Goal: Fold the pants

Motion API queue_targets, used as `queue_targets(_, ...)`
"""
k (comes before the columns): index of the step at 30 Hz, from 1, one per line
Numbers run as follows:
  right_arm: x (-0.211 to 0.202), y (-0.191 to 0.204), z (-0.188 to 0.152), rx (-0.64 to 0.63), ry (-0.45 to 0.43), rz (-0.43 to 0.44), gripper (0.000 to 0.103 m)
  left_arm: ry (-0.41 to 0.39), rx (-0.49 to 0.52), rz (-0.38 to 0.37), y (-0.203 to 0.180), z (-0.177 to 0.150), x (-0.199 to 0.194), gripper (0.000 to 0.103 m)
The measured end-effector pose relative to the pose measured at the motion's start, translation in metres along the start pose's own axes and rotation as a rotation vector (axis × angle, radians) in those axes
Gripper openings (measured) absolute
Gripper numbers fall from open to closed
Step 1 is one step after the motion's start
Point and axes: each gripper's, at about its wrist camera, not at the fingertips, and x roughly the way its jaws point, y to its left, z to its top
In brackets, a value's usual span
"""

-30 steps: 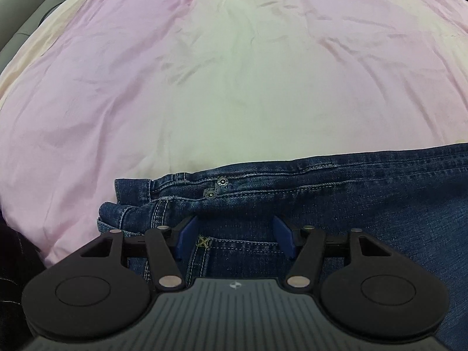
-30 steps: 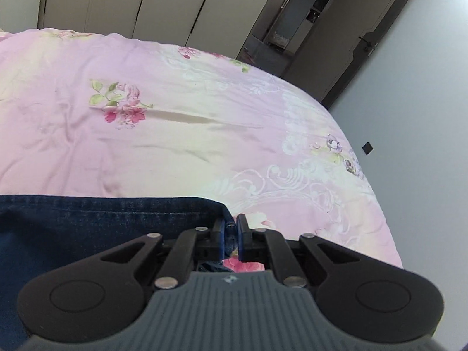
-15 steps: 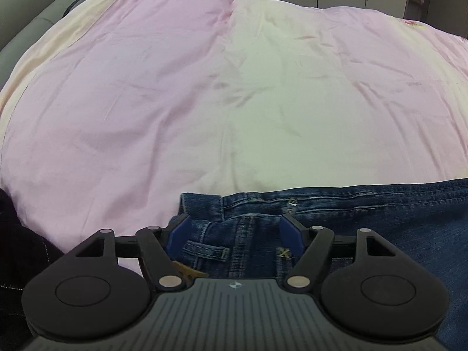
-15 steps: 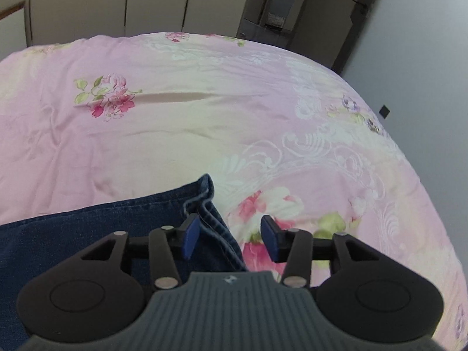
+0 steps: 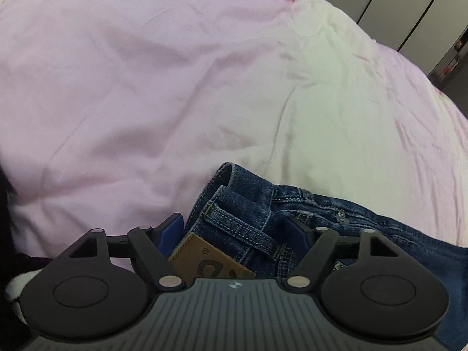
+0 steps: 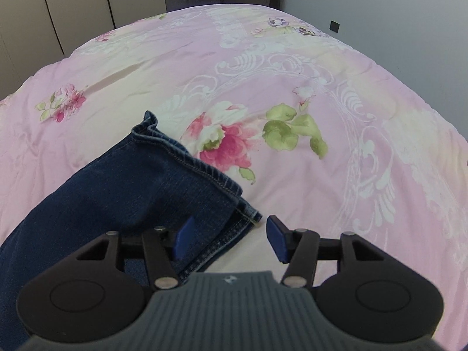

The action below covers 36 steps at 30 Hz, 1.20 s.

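Dark blue jeans lie flat on a pink bedspread. In the left wrist view the waistband end (image 5: 242,204) with a belt loop and a brown leather patch (image 5: 210,260) lies between the blue pads of my left gripper (image 5: 234,231), which is open around it. In the right wrist view the leg hem (image 6: 187,161) lies on the bedspread. My right gripper (image 6: 231,237) is open, with the hem's near corner between its pads.
The pink and cream bedspread (image 5: 175,73) fills both views, with flower prints (image 6: 225,143) on the right side. Wardrobe doors (image 6: 58,8) and a grey wall (image 6: 380,5) stand behind the bed. A dark object (image 5: 5,181) sits at the left edge.
My right gripper has opened and let go of the leg hem, which now lies on the bed. Both grippers have drawn back and turned; the left stays open over the waistband.
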Motion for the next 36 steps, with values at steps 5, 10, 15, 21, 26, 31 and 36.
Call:
queue_targets(5,-0.009,0.025,-0.008,-0.063,0.009,-0.002,0.052,-0.136,0.108,0.076,-0.029,-0.017,-0.034,0.046)
queue_targets(10,-0.018,0.041,-0.009,-0.089,0.006,-0.009,0.052,-0.282,0.297,0.138,-0.067,-0.033,-0.085,0.036)
queue_targets(15,-0.029,0.054,-0.01,-0.115,-0.008,0.008,0.051,-0.31,0.359,0.137,-0.078,-0.023,-0.089,0.033)
queue_targets(21,-0.039,0.061,-0.011,-0.11,-0.023,0.019,0.051,-0.199,0.18,0.11,-0.048,-0.001,-0.023,0.034)
queue_targets(26,-0.049,0.06,-0.014,-0.117,-0.02,0.04,0.051,-0.163,0.082,0.144,-0.028,-0.007,-0.009,0.08)
queue_targets(31,-0.052,0.044,-0.012,-0.059,-0.027,0.102,0.052,-0.075,-0.019,0.068,0.001,-0.007,-0.016,0.093)
queue_targets(36,-0.036,0.015,-0.013,0.149,-0.029,0.176,0.063,0.027,-0.09,0.035,0.015,-0.007,0.005,0.103)
